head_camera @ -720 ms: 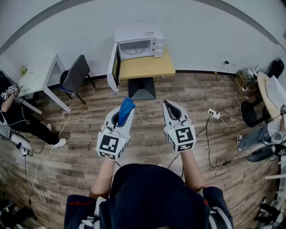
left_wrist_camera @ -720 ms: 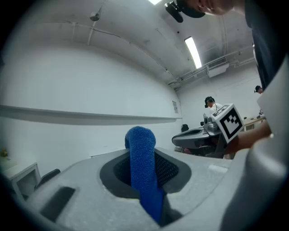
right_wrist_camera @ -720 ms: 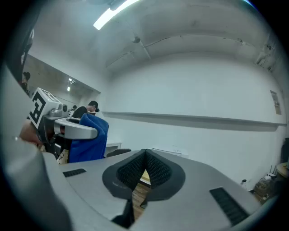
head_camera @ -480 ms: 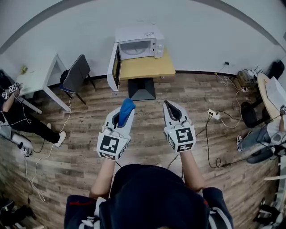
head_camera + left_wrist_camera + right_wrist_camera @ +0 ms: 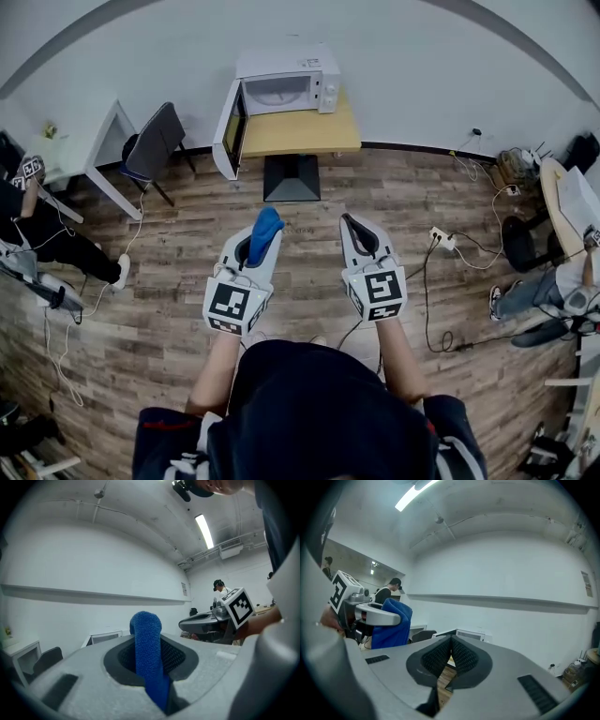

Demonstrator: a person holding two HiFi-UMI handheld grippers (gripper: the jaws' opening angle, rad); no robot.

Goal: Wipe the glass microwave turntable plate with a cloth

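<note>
Cloth (image 5: 265,228), blue, standing up out of the left claw (image 5: 251,246), sitting pinched tight between both pads and riding level above the wooden floor (image 5: 309,202). Right claw (image 5: 352,223) travelling alongside, jaws pressing together on nothing. Facing the microwave (image 5: 286,84) on its counter (image 5: 305,139) well ahead, door (image 5: 228,127) hanging open to the left; glass turntable plate presumably lying inside, not showing from here. Watching for trouble: only a narrow fold being gripped, so risking the cloth slipping free under a hard wipe; risking clipping that open door going in; risking tipping or dragging the loose glass plate by pressing off-centre with nothing steadying it.
</note>
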